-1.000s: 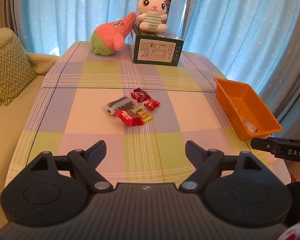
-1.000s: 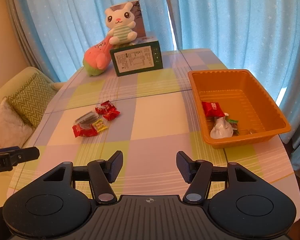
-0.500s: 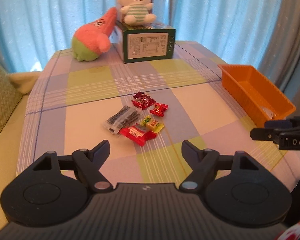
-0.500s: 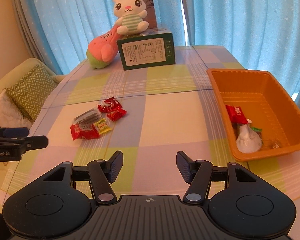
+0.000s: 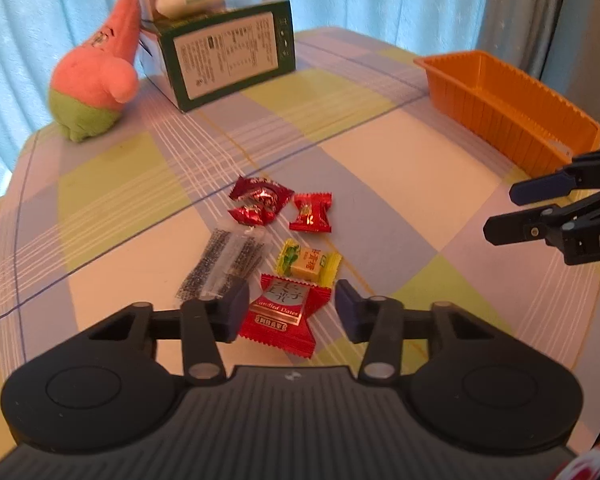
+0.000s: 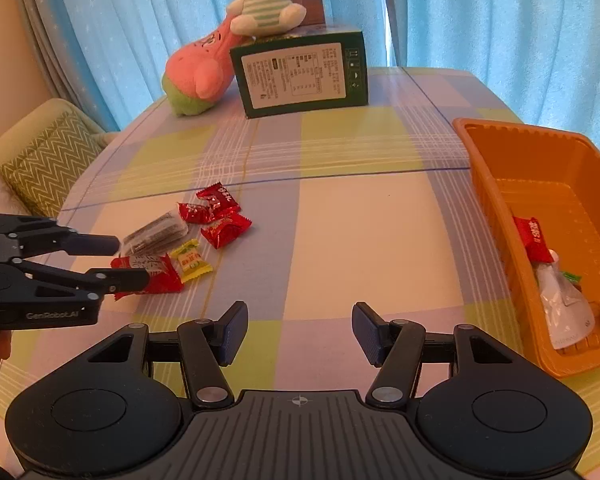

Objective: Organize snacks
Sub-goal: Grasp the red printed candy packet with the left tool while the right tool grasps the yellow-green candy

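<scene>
Left gripper (image 5: pixel 287 309) closing, red date candy (image 5: pixel 285 312) between, clear packet (image 5: pixel 224 265) beside.

Tablecloth (image 6: pixel 372 216) was plaid w/ pastel lilac, lime, cream checks & thin white/blue lines. Tray (image 6: pixel 488 184) was orange. Candied-date wrapper (image 5: pixel 286 314) was red w/ silver panel; small candy (image 5: pixel 308 266) yellow-green. Box (image 6: pixel 300 74) dk green w/ white label. Curtains (image 6: pixel 480 12) pale blue. Cushion (image 6: pixel 48 156) green zigzag.

Bright daylight glows through the blue curtains (image 6: pixel 500 20) at the back and lights the tabletop (image 6: pixel 360 220) softly, with only faint shadows. Both pictures bend round at the edges with dark corners. The left one looks blurrier.
</scene>
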